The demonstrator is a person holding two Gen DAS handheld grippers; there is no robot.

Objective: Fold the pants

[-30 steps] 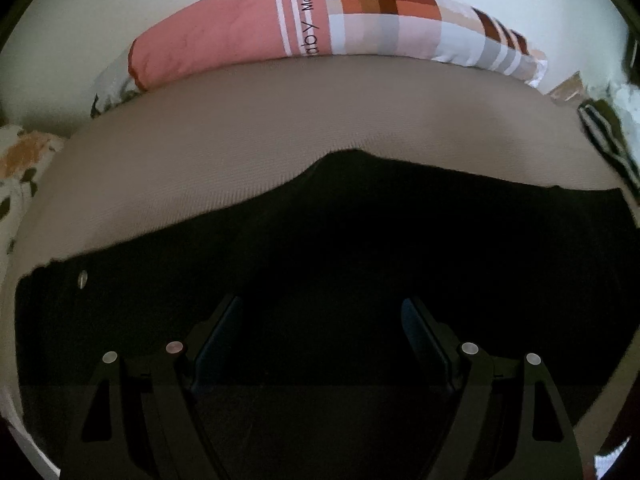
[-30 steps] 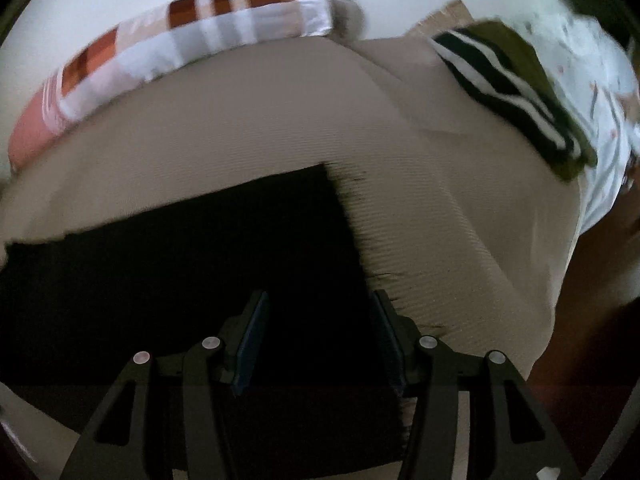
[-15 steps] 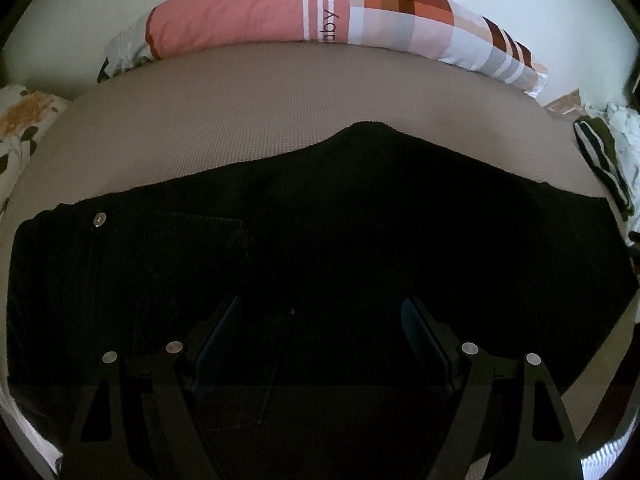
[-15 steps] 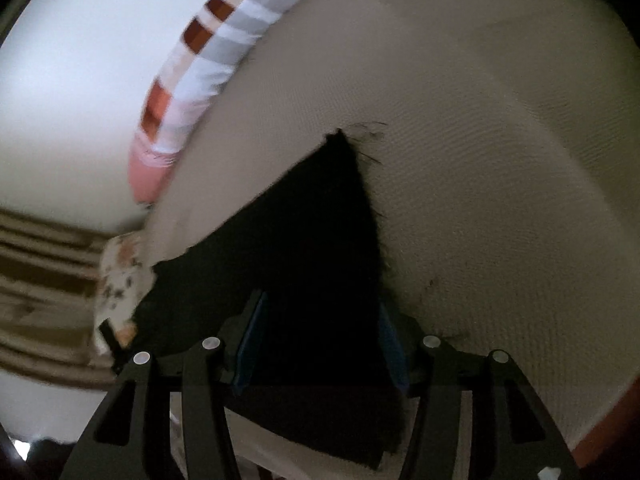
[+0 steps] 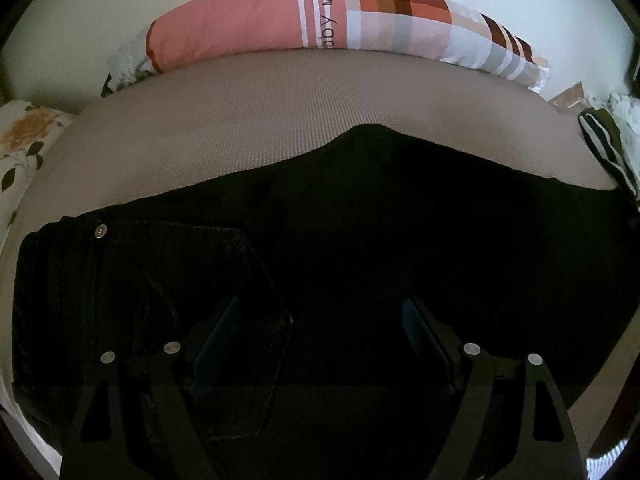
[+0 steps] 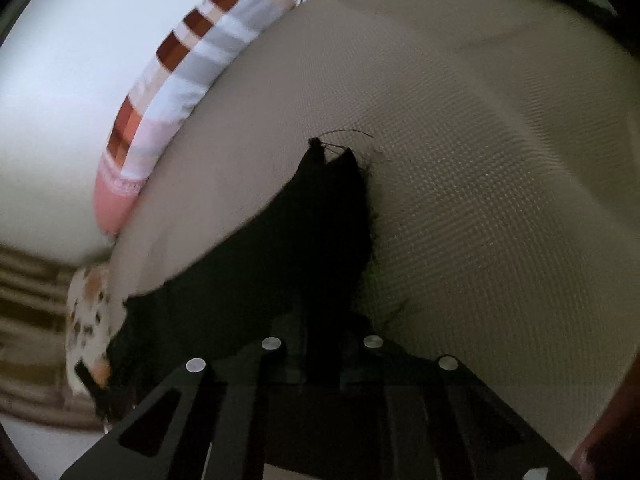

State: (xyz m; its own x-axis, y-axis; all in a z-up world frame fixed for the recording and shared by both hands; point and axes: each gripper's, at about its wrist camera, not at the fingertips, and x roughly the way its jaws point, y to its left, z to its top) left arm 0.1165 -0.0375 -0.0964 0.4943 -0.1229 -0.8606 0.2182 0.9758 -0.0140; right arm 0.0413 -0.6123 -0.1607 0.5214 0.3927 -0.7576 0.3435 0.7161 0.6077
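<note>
Black pants (image 5: 360, 232) lie flat across a beige bed. Their waist with a silver button (image 5: 99, 231) and a back pocket (image 5: 224, 280) is at the left in the left wrist view. My left gripper (image 5: 320, 332) is open above the middle of the pants, touching nothing. In the right wrist view my right gripper (image 6: 322, 332) is shut on the frayed leg end of the pants (image 6: 328, 216), which rises in a bunched peak from between the fingers.
A long pink and checked pillow (image 5: 320, 28) lies along the far edge against the white wall. A floral pillow (image 5: 24, 148) is at the left. A striped green garment (image 5: 608, 148) lies at the right. Bare beige bed cover (image 6: 480, 160) surrounds the leg end.
My right gripper has closed on the leg end of the pants and tilted left. My left gripper has drawn back, bringing the waist and pocket into view.
</note>
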